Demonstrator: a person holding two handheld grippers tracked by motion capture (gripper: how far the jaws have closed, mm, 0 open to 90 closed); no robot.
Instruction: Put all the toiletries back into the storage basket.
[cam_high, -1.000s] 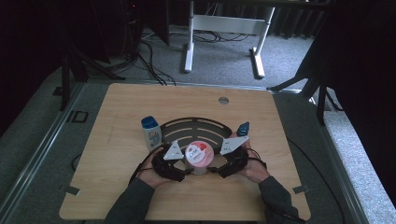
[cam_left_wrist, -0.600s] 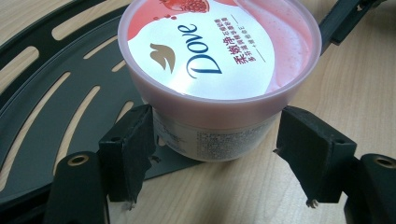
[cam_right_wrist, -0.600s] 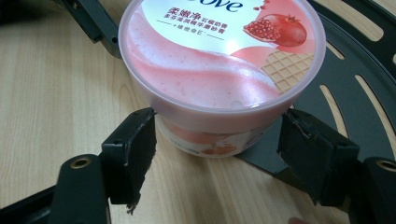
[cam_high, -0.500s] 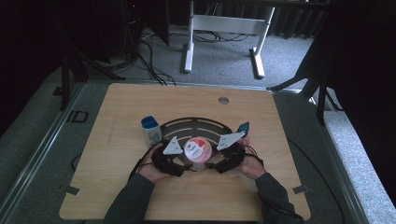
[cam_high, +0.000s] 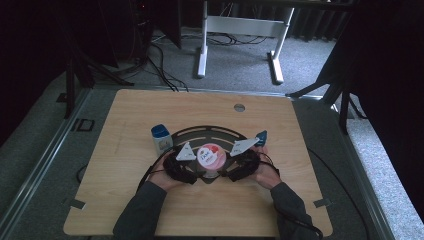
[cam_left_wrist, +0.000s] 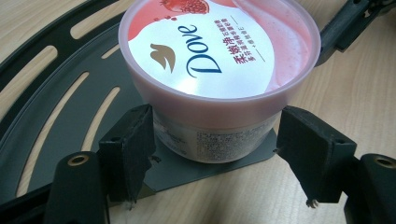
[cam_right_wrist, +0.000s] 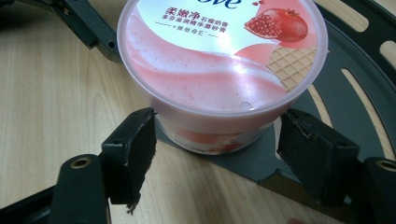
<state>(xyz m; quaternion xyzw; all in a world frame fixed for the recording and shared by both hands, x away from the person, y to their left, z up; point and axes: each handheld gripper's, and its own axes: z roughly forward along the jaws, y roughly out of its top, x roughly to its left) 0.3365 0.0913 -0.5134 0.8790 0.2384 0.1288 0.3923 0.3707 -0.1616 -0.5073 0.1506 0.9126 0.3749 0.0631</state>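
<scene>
While the Dove tub (cam_left_wrist: 219, 70) sits on the black slotted plate (cam_left_wrist: 56, 116), left gripper (cam_left_wrist: 217, 140) and right gripper (cam_right_wrist: 217, 140) both flank it, jaws spread, gripping nothing

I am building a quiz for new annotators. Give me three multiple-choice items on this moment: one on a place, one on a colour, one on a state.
1. Where does the pink tub stand?
A. on the dark slotted plate
B. on the floor
C. on top of the white bottle

2. What colour is the cap of the small bottle?
A. red
B. blue
C. yellow

3. How is the left gripper?
A. shut on the bottle
B. open, one jaw at each side of the tub
C. lying flat, far from the tub

Answers: 1 A, the plate lies under the tub; 2 B, the high view shows a blue cap; 3 B, a gap shows beside one jaw.
</scene>
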